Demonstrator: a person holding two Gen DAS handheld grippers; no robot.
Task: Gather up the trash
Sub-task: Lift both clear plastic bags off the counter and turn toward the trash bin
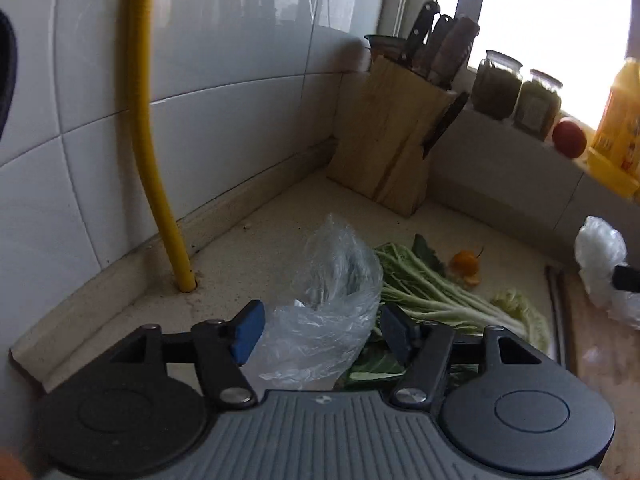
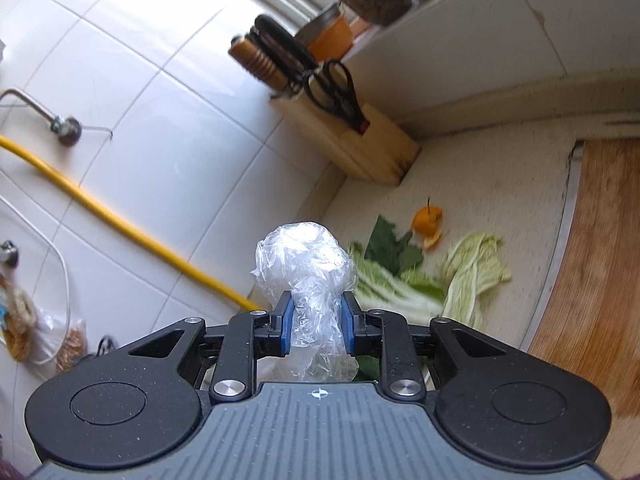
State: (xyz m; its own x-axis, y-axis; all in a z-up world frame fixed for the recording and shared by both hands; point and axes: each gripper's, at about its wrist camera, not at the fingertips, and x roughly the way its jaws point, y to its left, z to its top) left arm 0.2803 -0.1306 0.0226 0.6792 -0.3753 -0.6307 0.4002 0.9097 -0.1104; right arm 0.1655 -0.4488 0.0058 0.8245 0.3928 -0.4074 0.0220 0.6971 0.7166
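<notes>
A clear plastic bag (image 1: 328, 304) stands crumpled on the beige counter (image 1: 256, 240), between the blue pads of my left gripper (image 1: 322, 332), which is open around it without squeezing. My right gripper (image 2: 317, 324) is shut on a second wad of clear plastic (image 2: 308, 264), held above the counter; the same wad (image 1: 600, 260) shows at the right edge of the left wrist view. Cabbage leaves (image 1: 432, 296) (image 2: 472, 276), a dark green leaf (image 2: 390, 246) and an orange peel scrap (image 1: 464, 266) (image 2: 430, 222) lie on the counter beyond both grippers.
A wooden knife block (image 1: 392, 148) (image 2: 360, 140) fills the tiled corner. A yellow hose (image 1: 152, 152) (image 2: 132, 232) runs down the wall to the counter. Jars (image 1: 496, 84), a tomato (image 1: 570, 138) and a yellow bottle (image 1: 618, 128) line the windowsill. A wooden cutting board (image 2: 592, 264) lies right.
</notes>
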